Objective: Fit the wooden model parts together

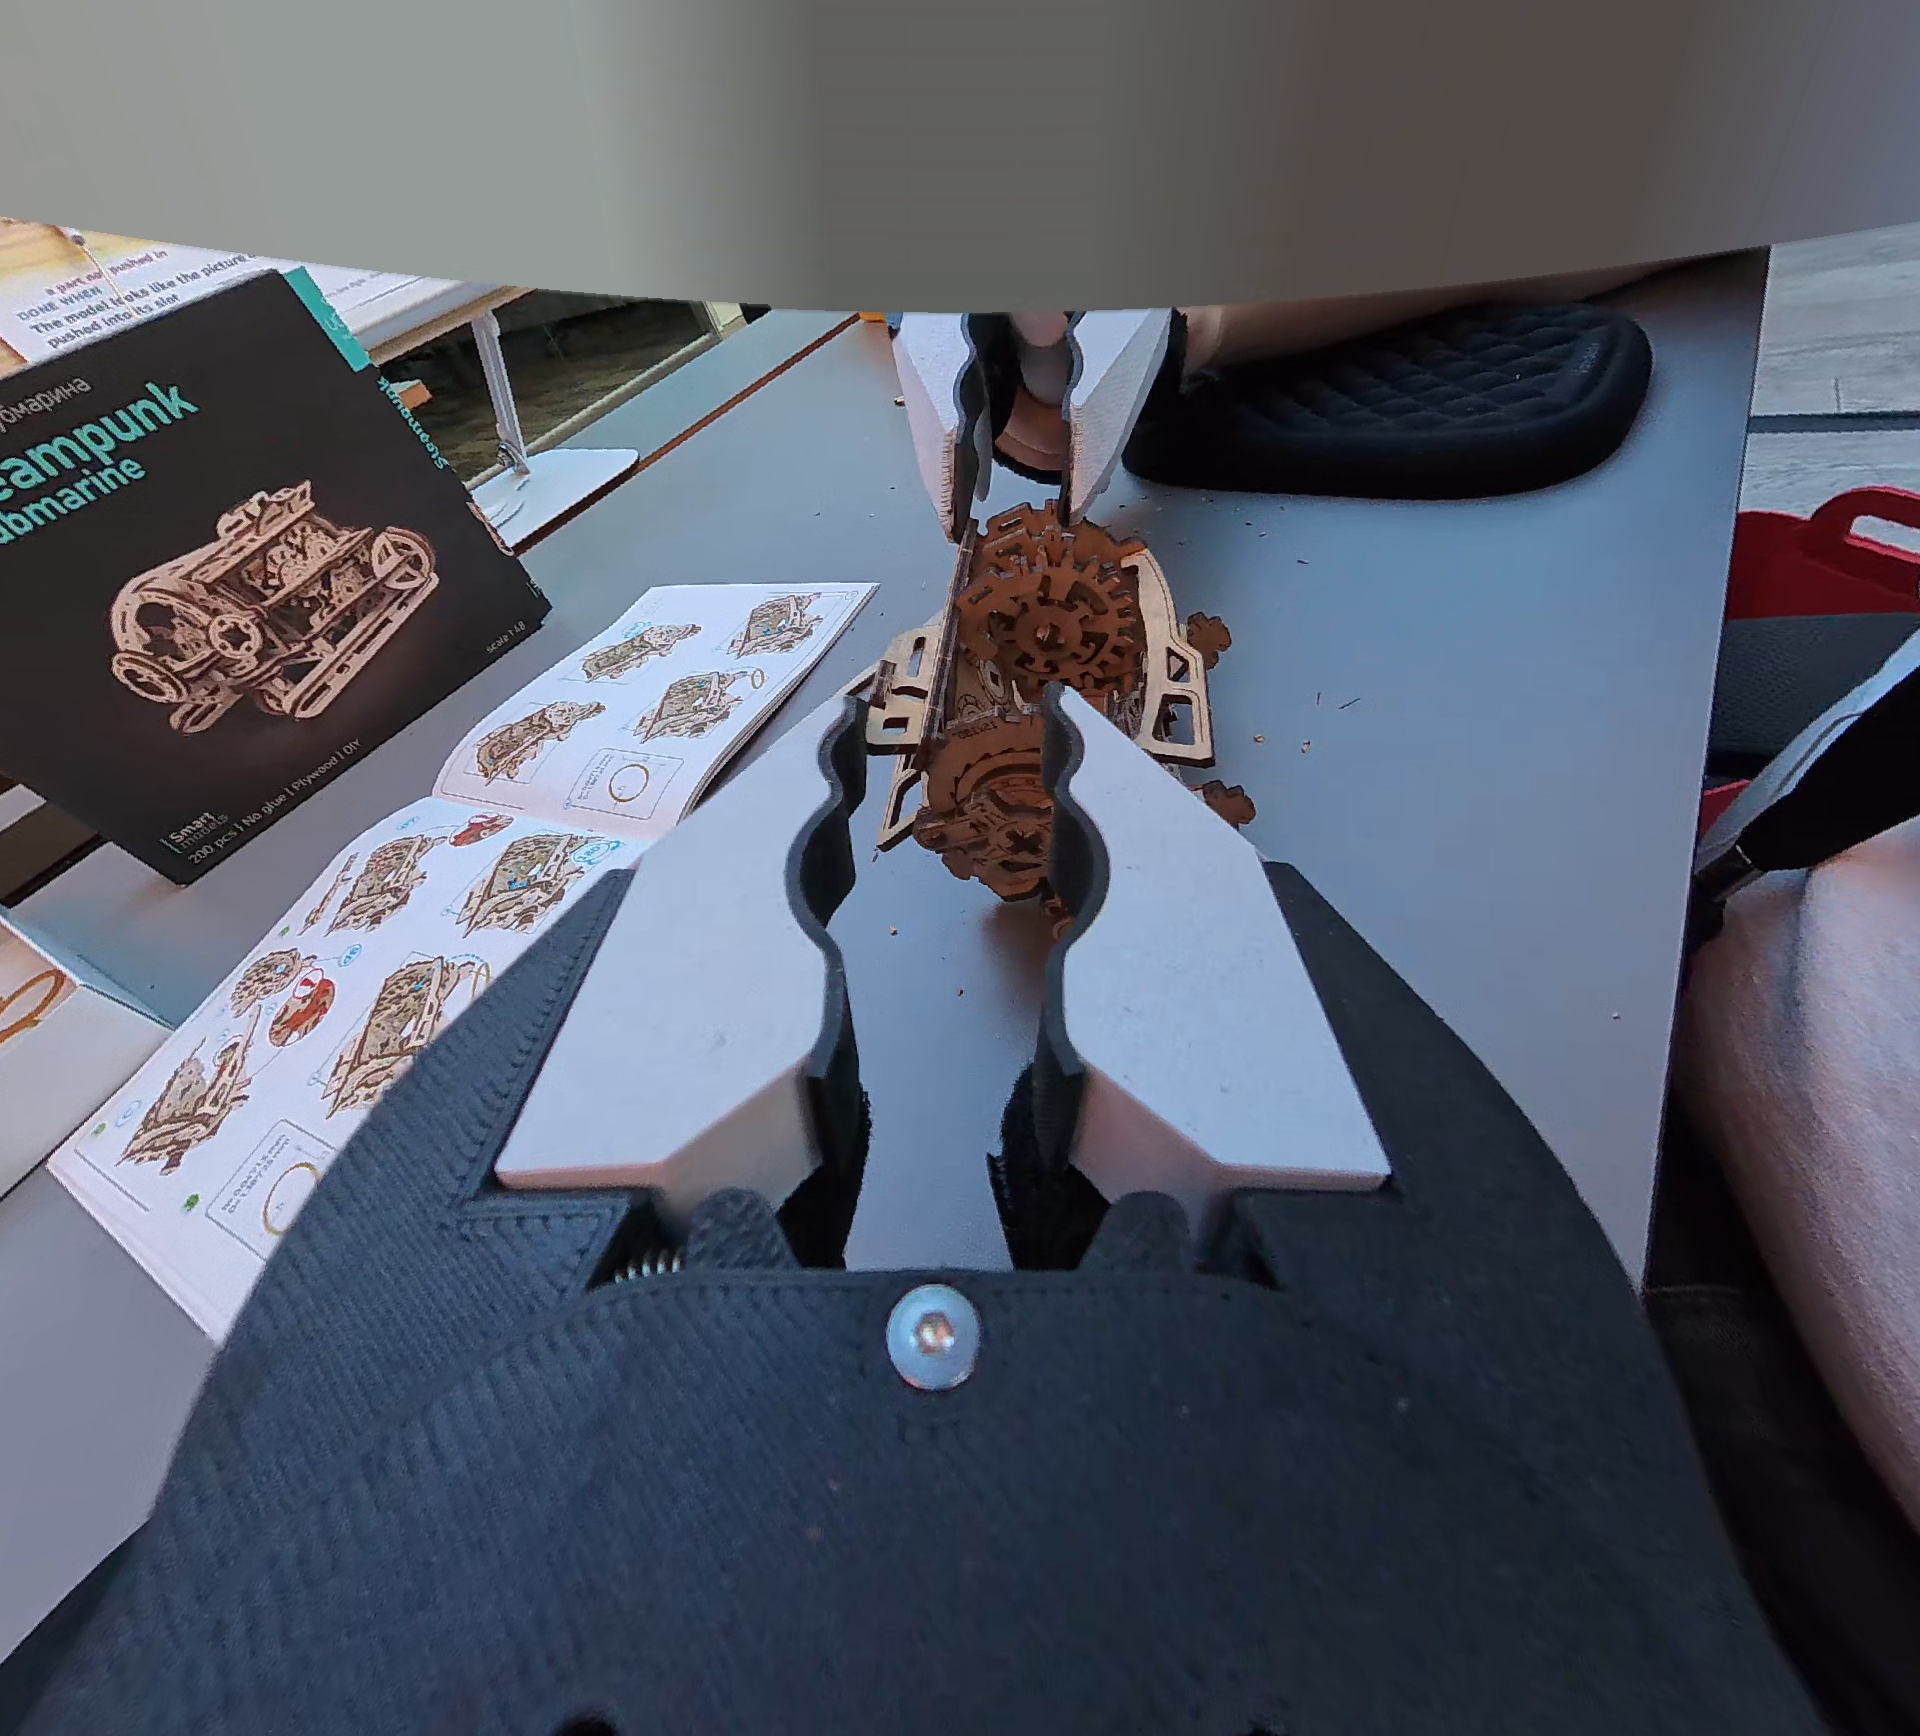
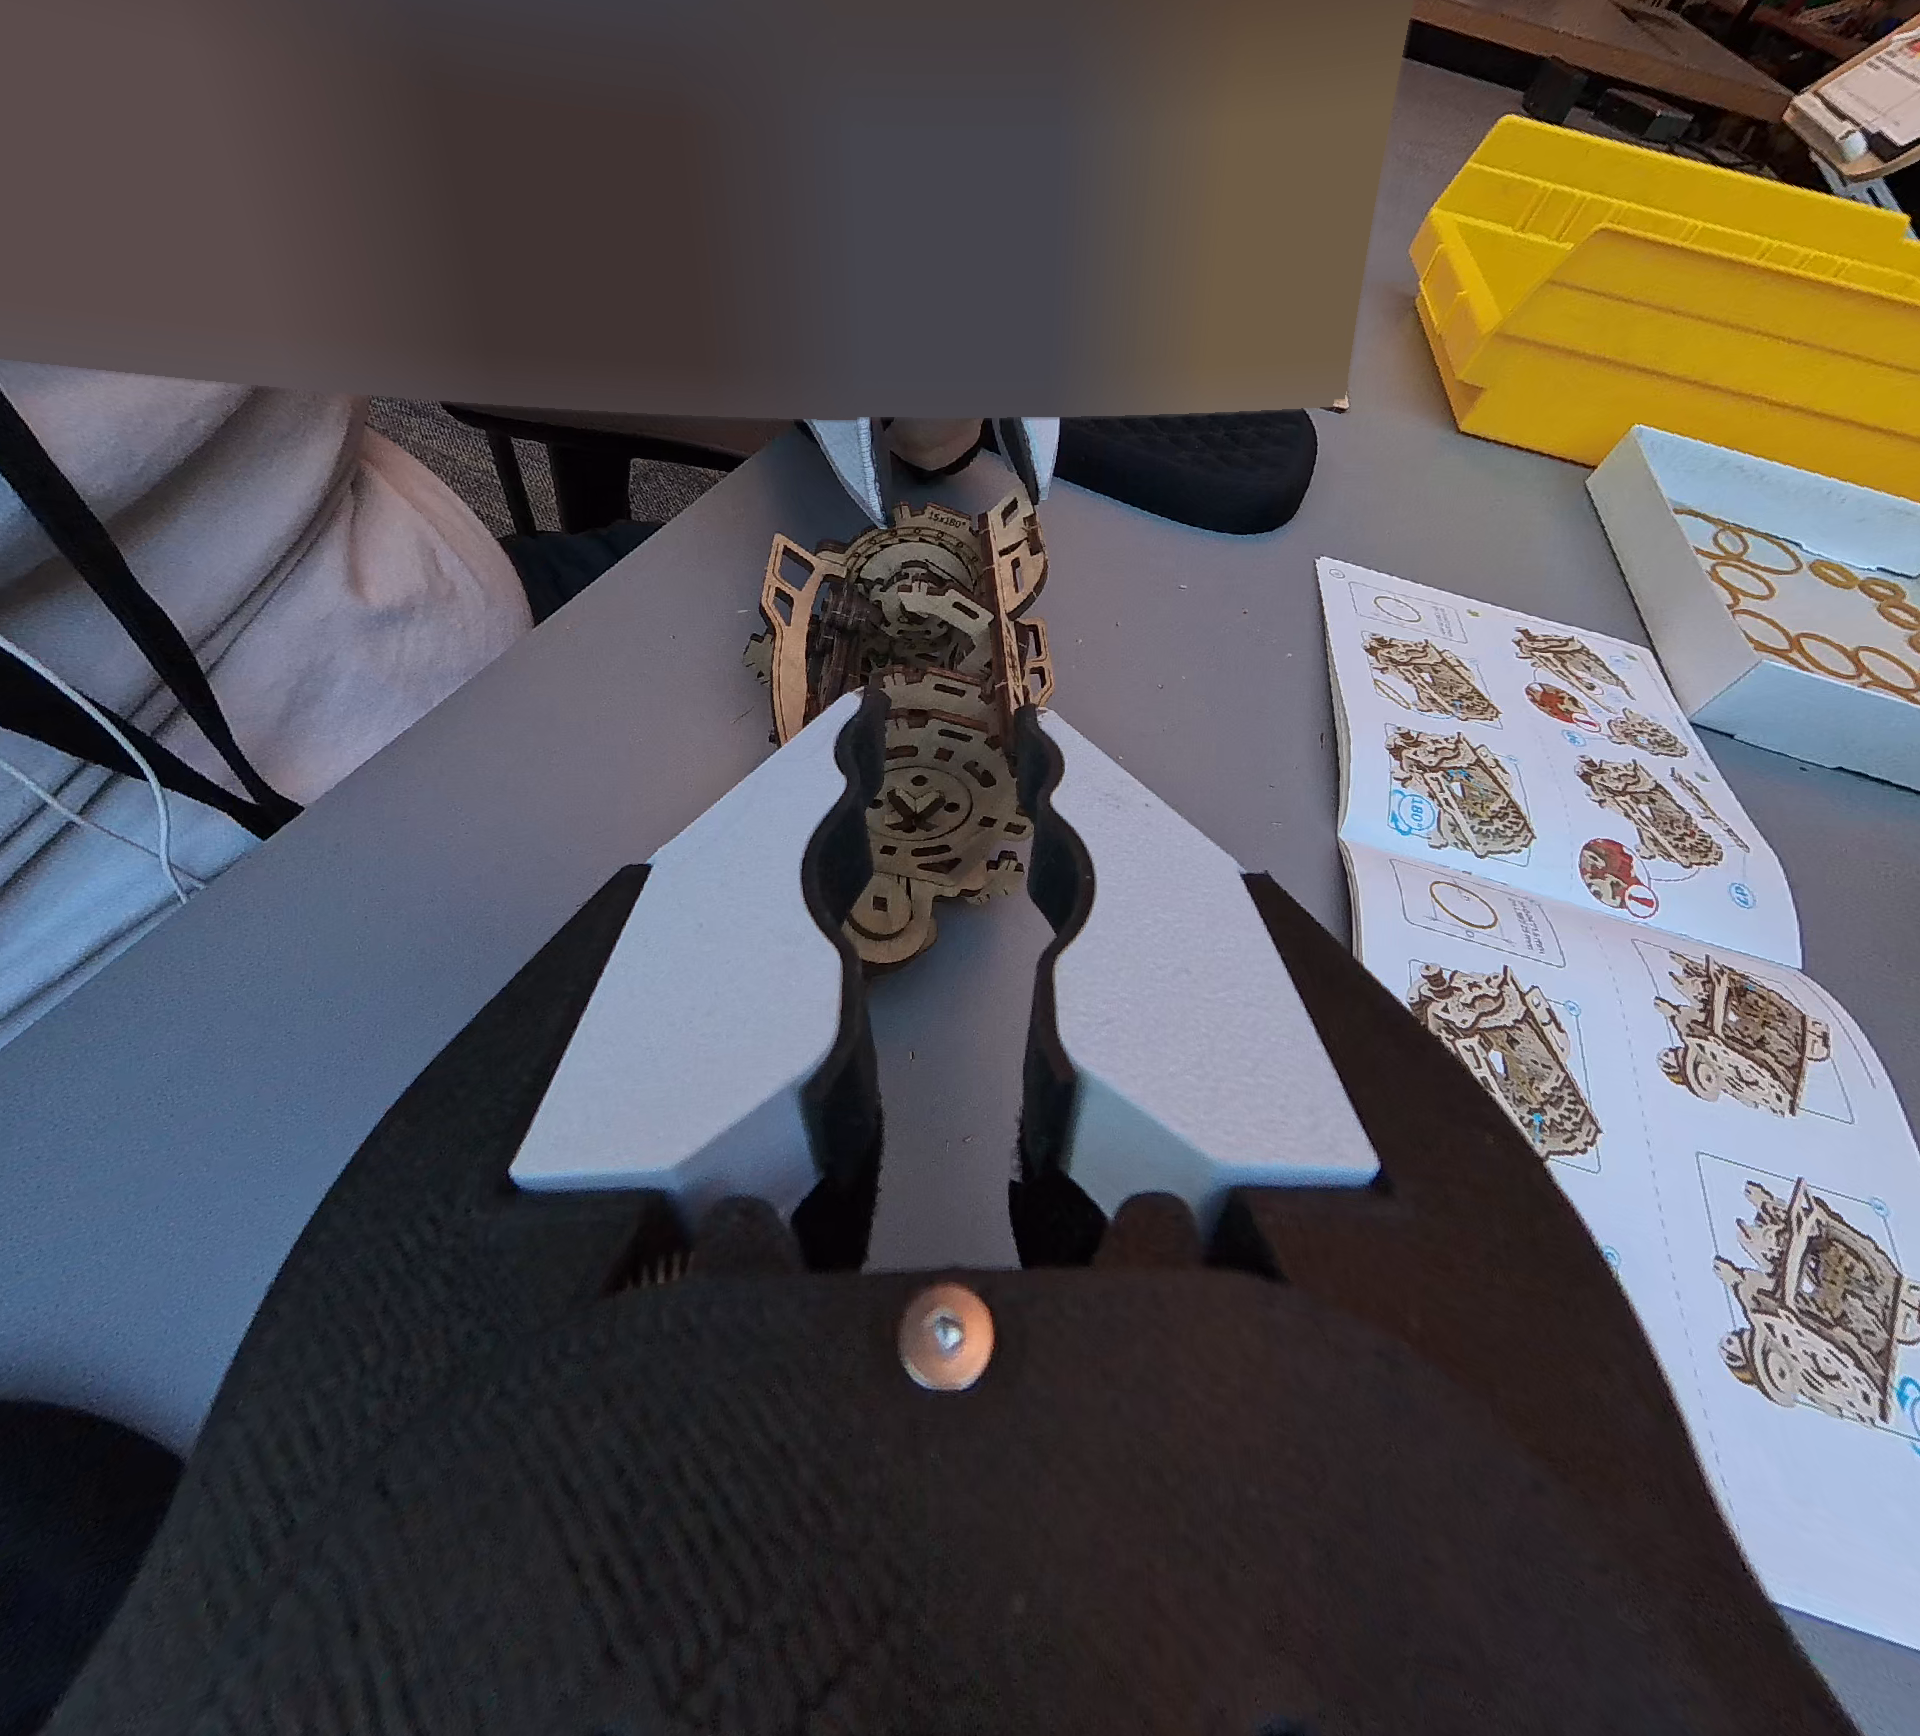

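A partly built wooden model (image 1: 1039, 637) with gears and side panels stands on the grey table (image 1: 1455, 751). My left gripper (image 1: 951, 710) straddles its near end, with both pads against its sides. In the right wrist view, my right gripper (image 2: 943, 707) closes on the other end of the model (image 2: 925, 813), around a round plate with a cross-shaped hole. Each gripper also shows at the far end in the other's view: the right gripper (image 1: 1013, 528) over the top gear, the left gripper (image 2: 956, 502) at the far panels.
An open instruction booklet (image 1: 499, 855) lies left of the model; it also shows in the right wrist view (image 2: 1558, 855). A black kit box (image 1: 239, 564) stands behind it. Yellow bins (image 2: 1683, 315), a white tray of rubber bands (image 2: 1787, 606) and a black cushion (image 1: 1403, 408) are nearby. A person sits at the table edge.
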A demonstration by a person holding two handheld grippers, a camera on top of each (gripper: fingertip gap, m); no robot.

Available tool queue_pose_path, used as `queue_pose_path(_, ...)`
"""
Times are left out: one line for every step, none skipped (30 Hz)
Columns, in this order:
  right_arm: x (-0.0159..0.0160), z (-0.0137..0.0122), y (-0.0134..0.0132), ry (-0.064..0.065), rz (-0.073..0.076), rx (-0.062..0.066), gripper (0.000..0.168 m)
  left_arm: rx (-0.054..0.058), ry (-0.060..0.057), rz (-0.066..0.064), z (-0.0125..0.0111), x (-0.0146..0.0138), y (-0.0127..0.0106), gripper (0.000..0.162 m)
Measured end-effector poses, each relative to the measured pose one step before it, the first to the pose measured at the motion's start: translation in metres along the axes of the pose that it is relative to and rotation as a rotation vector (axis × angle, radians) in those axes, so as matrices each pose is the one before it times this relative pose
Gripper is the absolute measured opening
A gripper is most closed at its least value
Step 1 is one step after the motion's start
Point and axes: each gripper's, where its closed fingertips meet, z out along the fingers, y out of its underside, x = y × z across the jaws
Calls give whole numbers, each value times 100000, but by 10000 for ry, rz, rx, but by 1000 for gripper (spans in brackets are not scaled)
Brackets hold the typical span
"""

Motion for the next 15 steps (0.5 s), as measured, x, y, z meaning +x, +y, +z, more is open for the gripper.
queue_pose_path(5, 4, -11, -5, 11, 2, 24, -6, 52, -45, 4, -21, 13, 32)
queue_pose_path(22, -4, -1, 9, 2, -6, 24, -11, 32, -27, 2, -33, 10, 33)
queue_pose_path(31, -6, -29, 19, -16, -3, 24, -5, 20, -36, 27, -42, 8, 33)
queue_pose_path(43, -14, -19, 34, -17, -10, 24, -8, 11, -57, 23, -43, 3, 33)
queue_pose_path(31, -12, -31, 29, -26, -11, 24, -10, 10, -48, 15, -28, 10, 33)
queue_pose_path(-14, 4, -11, 12, -53, -21, 24, -5, 19, -22, 1, -19, 13, 33)
queue_pose_path(-27, 1, -26, 5, -55, -8, 24, 2, 19, -2, -3, -13, -1, 33)
queue_pose_path(10, 15, -18, 16, -20, -12, 24, -6, 11, -8, -7, -17, 19, 33)
queue_pose_path(-4, 2, -15, -18, 14, -10, 24, -8, 19, -30, 6, -18, 5, 33)
queue_pose_path(0, -4, -35, -33, 46, -2, 25, -9, 23, -23, -5, -25, 11, 33)
queue_pose_path(17, 0, -23, -36, 57, -1, 25, -1, 22, -12, 4, -30, 18, 33)
queue_pose_path(-28, -10, -70, -64, 65, 33, 26, 2, 15, -20, -4, -42, 19, 33)
queue_pose_path(-172, -36, -269, -164, 123, 149, 26, -7, 15, -22, -3, -45, 20, 33)
queue_pose_path(-13, -26, -314, -103, 222, 153, 28, -3, 25, -11, -9, -18, 11, 33)
queue_pose_path(125, -11, -267, -48, 287, 95, 31, 2, 9, 11, -9, -3, 1, 33)
